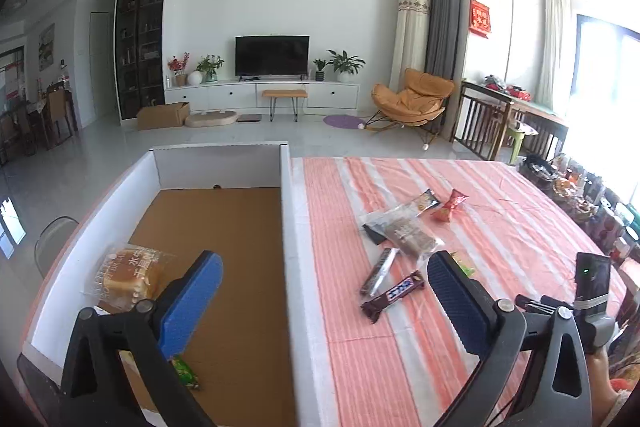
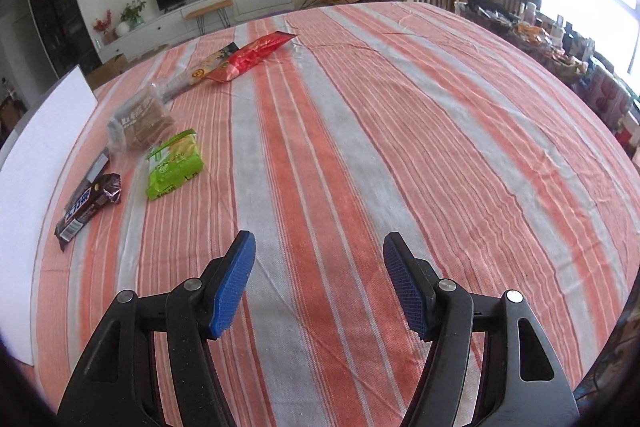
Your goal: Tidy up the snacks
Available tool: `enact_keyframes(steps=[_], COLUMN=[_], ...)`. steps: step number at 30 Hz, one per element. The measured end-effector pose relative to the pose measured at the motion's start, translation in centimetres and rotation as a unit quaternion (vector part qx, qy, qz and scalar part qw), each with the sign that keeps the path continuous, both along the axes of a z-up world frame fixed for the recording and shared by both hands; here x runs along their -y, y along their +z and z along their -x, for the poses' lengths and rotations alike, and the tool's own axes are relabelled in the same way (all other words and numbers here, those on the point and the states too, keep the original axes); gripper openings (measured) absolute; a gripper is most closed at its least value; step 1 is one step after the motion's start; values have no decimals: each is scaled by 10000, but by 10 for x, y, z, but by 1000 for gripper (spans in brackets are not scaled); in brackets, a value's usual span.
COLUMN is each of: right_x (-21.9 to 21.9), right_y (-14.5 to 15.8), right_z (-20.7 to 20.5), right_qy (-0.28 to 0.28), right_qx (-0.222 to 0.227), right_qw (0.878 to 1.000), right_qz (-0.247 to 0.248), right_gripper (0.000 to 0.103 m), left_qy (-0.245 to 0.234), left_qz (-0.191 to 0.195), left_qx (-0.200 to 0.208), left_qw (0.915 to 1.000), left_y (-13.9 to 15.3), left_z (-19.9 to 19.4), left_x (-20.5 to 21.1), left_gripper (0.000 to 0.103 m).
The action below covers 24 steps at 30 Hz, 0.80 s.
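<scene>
**Snacks half sorted, both claws empty**

While counter [image 2: 360, 147] carries loose packets, box [image 1: 224, 227] holds bread bag [image 1: 128, 275]. Left claw [image 1: 324, 279] and right claw [image 2: 318, 251] gape wide. Chocolate bar [image 2: 86, 207] looks light, stiff, slick; pinch mid-length.

A black television [image 1: 272, 55] sits at upper centre on a long white cabinet [image 1: 262, 95], flanked by potted plants [image 1: 345, 63]. Right of it stands an orange lounge chair [image 1: 412, 101]. A brown cardboard carton [image 1: 162, 115] lies on the floor at left. A striped orange tablecloth [image 2: 380, 147] covers the worktop.
</scene>
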State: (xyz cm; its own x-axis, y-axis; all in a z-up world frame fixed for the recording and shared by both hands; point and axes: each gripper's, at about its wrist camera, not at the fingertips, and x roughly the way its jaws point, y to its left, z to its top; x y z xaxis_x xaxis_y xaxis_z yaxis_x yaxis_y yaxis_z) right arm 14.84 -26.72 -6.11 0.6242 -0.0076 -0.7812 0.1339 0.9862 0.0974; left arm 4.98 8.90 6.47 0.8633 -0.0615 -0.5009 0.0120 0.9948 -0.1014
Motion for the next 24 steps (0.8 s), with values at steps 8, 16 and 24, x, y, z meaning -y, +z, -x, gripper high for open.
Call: enact_keyframes(steps=[8, 16, 24], right_x=[20, 12, 7], right_y=[-6, -8, -10], right_z=[3, 1, 0], right_qy=[-450, -359, -288], right_qx=[-73, -122, -170], right_qw=[9983, 9991, 9994], right_qz=[-374, -177, -18], right_gripper=[70, 78, 82], left_qy=[-1256, -783, -571], left_qz=[232, -276, -464], left_qx=[-1180, -1934, -2031], left_qw=[9848, 9776, 9764], left_y=[-65, -152, -174], left_z=[-18, -56, -65], left_x=[108, 132, 127], left_gripper=[103, 103, 103])
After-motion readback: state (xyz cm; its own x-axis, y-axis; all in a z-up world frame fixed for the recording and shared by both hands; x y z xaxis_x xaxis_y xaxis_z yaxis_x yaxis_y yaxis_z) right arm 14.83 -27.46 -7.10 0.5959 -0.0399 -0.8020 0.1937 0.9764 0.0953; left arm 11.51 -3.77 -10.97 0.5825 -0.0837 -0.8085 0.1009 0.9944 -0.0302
